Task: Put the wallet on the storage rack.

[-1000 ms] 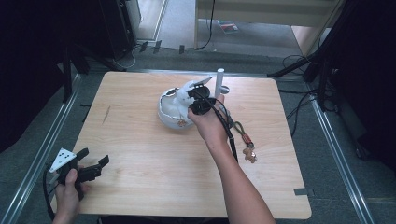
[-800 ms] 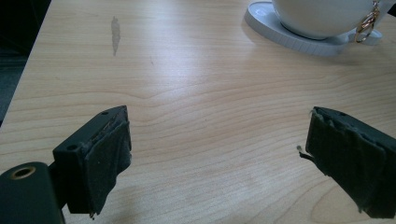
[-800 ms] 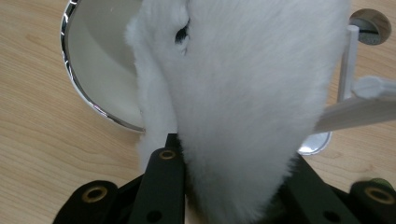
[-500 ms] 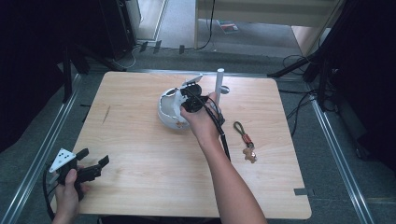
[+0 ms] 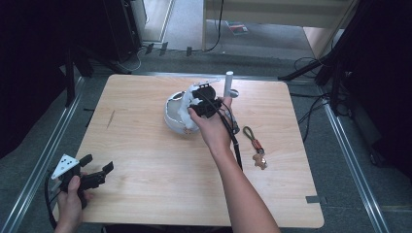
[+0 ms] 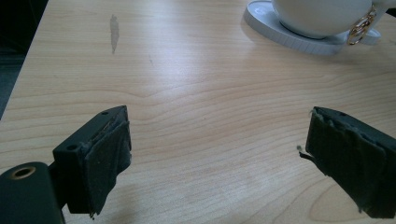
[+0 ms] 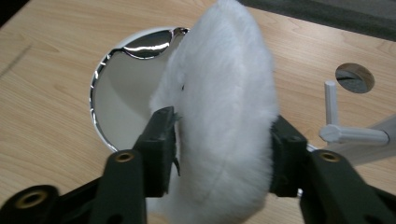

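Right gripper (image 7: pixel 219 154) of mine is clamped on white fluffy pad (image 7: pixel 224 116) at frame centre, over the white bowl (image 7: pixel 121 93). Left gripper (image 6: pixel 217 154) wide open, holding nothing, over bare table (image 6: pixel 187 93) at high view's lower left.

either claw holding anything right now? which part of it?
Right claw is shut on the white fluffy puff, jaws squeezing its two flat faces near the lower edge, above the white bowl. Left claw is open, holding nothing.
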Available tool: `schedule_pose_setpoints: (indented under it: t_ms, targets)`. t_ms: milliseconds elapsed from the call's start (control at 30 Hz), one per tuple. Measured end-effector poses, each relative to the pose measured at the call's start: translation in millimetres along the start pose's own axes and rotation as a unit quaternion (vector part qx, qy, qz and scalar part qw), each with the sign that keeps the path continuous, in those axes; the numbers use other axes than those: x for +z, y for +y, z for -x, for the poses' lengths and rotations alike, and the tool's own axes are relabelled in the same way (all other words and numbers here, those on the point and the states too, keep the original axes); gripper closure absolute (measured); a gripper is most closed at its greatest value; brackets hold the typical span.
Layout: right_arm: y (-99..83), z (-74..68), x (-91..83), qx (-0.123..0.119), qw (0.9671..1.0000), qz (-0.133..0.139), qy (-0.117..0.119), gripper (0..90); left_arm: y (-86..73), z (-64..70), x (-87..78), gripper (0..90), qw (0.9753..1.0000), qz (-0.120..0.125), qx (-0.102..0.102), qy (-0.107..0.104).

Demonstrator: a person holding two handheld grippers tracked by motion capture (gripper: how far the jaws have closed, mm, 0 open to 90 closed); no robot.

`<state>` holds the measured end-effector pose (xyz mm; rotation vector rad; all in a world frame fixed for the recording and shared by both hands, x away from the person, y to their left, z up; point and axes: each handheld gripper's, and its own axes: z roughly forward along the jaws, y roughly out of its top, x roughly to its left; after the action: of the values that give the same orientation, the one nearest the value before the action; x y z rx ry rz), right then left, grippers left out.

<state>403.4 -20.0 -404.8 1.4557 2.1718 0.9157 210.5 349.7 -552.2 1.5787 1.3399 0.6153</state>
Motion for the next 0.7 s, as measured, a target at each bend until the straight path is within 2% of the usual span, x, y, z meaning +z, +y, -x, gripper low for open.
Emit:
schedule_pose_setpoints:
  t_ms: [200, 233, 367, 433, 500, 567, 700]
  targets:
    - [-0.5, 2.4, -3.1, 0.011, 0.9995, 0.002, 0.028, 74.1, 0.1, 0.2, 0.2, 7.5, 1.0, -0.001, 0.0, 0.001]
    - [-0.5, 2.4, -3.1, 0.011, 0.9995, 0.002, 0.028, 74.1, 0.1, 0.2, 0.2, 7.5, 1.0, -0.001, 0.0, 0.001]
    - [3.1, 2.5, 1.3, 0.041, 0.9986, 0.003, 0.035, 75.6, 0.0, 0.1, 0.1, 7.5, 1.0, -0.001, 0.001, 0.0]
    - [4.9, 1.7, 4.3, 0.049, 0.9983, 0.001, 0.031, 76.1, 0.0, 0.2, 0.0, 7.5, 1.0, 0.0, 0.0, 0.0]
    - [6.0, -1.8, 7.1, 0.04, 0.9989, -0.004, 0.023, 76.3, 0.0, 0.1, -0.1, 7.5, 1.0, 0.0, 0.001, 0.0]
    - [6.8, -6.8, 10.5, 0.02, 0.9996, -0.015, 0.008, 76.5, 0.0, 0.2, 0.1, 7.5, 1.0, -0.001, 0.0, 0.0]
    - [7.6, -7.7, 17.3, 0.008, 0.9993, -0.034, -0.008, 76.7, 0.0, 0.5, 0.2, 7.5, 1.0, -0.003, 0.003, 0.0]
